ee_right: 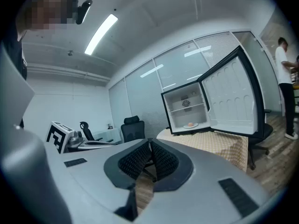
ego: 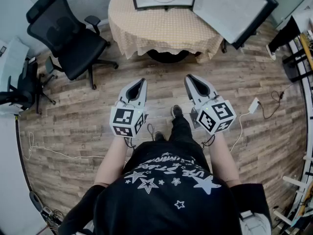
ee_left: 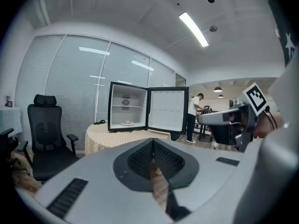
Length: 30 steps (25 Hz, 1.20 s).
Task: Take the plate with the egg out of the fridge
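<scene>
Jaws together on left gripper point(ego: 141, 82) and right gripper point(ego: 189, 78); fridge point(ego: 161, 6) cropped.

A plank floor point(ego: 234, 82) is stretching across the room, with a round table point(ego: 166, 33) under a tan cloth standing at the far side and a black office chair point(ego: 68, 38) sitting just left of it. A second dark chair point(ego: 19, 89) is standing by the left wall, a thin white cable point(ego: 63, 153) is lying loose over the near left boards, and a white adapter point(ego: 254, 105) with its lead is lying at the right. Behind the table, tall glass panels point(ee_left: 79, 92) with pale blinds are lining the far wall, and long ceiling lights point(ee_left: 194, 29) are glowing overhead.
</scene>
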### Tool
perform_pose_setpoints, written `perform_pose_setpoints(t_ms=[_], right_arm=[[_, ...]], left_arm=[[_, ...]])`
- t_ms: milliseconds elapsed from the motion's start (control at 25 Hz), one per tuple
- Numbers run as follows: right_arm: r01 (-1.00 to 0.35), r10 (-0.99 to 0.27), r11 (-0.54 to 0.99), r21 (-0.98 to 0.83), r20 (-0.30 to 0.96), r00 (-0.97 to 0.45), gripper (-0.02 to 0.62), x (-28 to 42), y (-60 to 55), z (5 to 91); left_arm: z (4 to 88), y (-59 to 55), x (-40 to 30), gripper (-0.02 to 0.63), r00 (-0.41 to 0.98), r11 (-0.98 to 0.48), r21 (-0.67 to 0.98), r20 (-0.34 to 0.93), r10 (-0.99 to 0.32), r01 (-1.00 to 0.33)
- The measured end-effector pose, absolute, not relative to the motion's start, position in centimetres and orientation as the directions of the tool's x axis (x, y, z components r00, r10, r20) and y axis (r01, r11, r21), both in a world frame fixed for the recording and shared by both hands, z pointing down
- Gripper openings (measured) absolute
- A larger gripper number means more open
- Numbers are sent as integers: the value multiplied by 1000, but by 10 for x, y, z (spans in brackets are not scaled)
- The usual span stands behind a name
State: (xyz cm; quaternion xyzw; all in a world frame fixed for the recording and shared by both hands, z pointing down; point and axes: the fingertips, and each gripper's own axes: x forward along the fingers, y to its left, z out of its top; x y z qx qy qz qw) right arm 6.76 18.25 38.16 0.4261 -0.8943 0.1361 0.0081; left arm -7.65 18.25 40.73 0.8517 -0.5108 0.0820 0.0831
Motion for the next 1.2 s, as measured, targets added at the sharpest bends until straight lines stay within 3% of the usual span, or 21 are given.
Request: perform_pose_setpoints(t_ms=[880, 1200], right_arm=[[-761, -745, 630, -155, 157, -649, 37, 56, 179, 379], [-768, -762, 604, -211, 127, -635, 37, 59, 171, 378]], left_arm=[[398, 182, -75, 8, 485, -483, 61, 196, -852, -874], [409, 173, -76, 8, 501, -492, 96, 210, -840, -865]])
